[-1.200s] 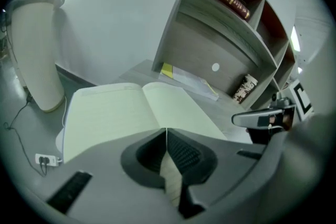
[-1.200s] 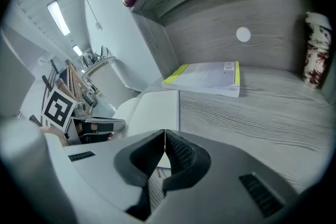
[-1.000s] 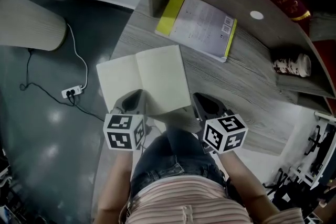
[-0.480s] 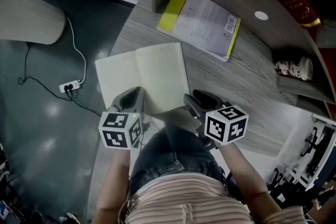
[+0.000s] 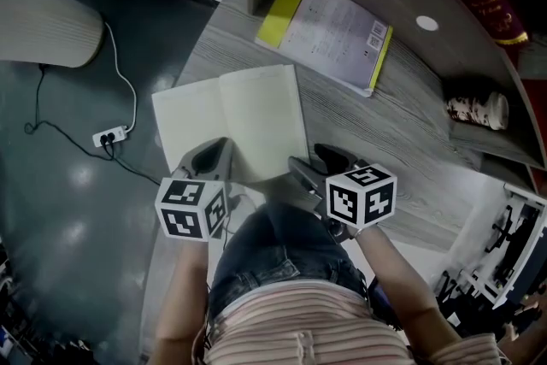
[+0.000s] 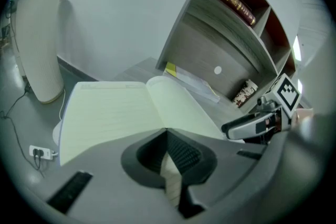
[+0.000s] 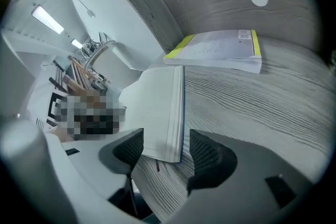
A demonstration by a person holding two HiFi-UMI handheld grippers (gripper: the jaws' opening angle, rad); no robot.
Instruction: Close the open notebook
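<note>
Lying open on the grey wood-grain desk (image 5: 410,158), the notebook (image 5: 231,126) sat close to the near edge, directly in front of the person. Both blank pages faced up and its spine ran away from them. A yellow-edged booklet (image 5: 329,32) lay farther back, well apart from it.

The left gripper (image 5: 212,156) was at the near edge of the left-hand page, just beside the spine. Its jaws were pinched together with a strip of lined paper caught between the pads, so it seemed to be gripping that side of the notebook.

The right gripper (image 5: 309,168) had just been opening its jaws and they stood wide. In the right gripper view, the near corner of the right-hand page block lay between the two pads. Neither pad pressed on it, and clear gaps showed on both sides.

The notebook was still fully open, so the task looked to be at its start, and this was probably the set-up for a grasp. Next, the right jaws would likely need to close on that corner. They would then have to lift the right half and swing it over the spine onto the left. The left gripper would have to let go and clear out first, or the halves could not meet flat.
</note>
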